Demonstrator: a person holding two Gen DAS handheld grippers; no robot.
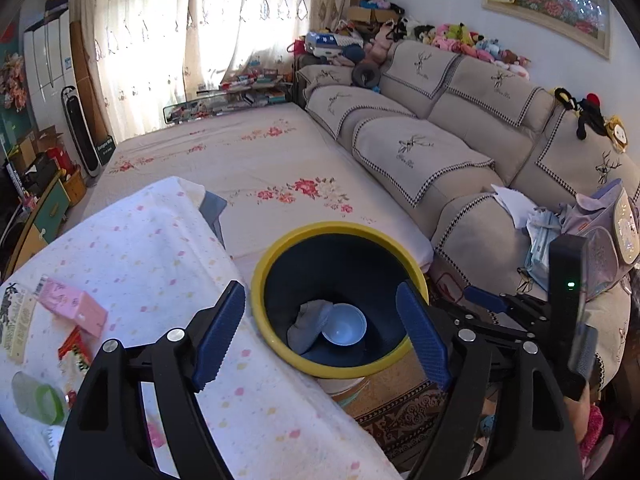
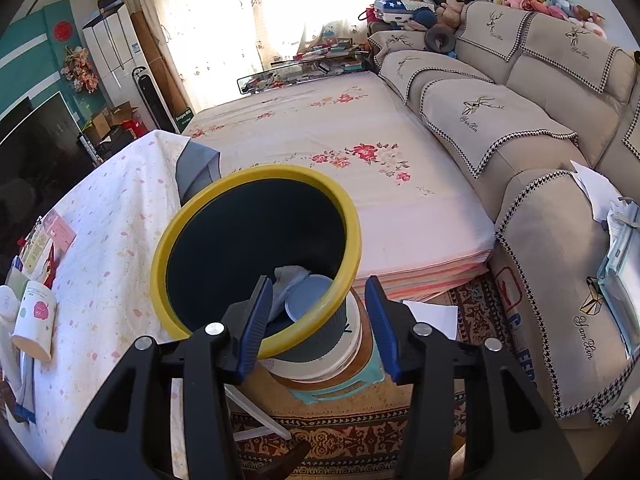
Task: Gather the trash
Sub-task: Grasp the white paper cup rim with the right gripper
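Observation:
A dark bin with a yellow rim stands beside the cloth-covered table. Inside it lie a blue bowl and a grey crumpled cloth. My left gripper is open and empty above the bin's mouth. My right gripper is open and empty over the bin's near rim; the bowl and the cloth show inside. On the table lie a pink box, a red wrapper, a green plastic cup and a paper cup.
A flowered bed lies behind the bin, with a beige sofa to the right. The bin stands on stacked stools on a patterned rug. Papers and a bag lie on the sofa arm.

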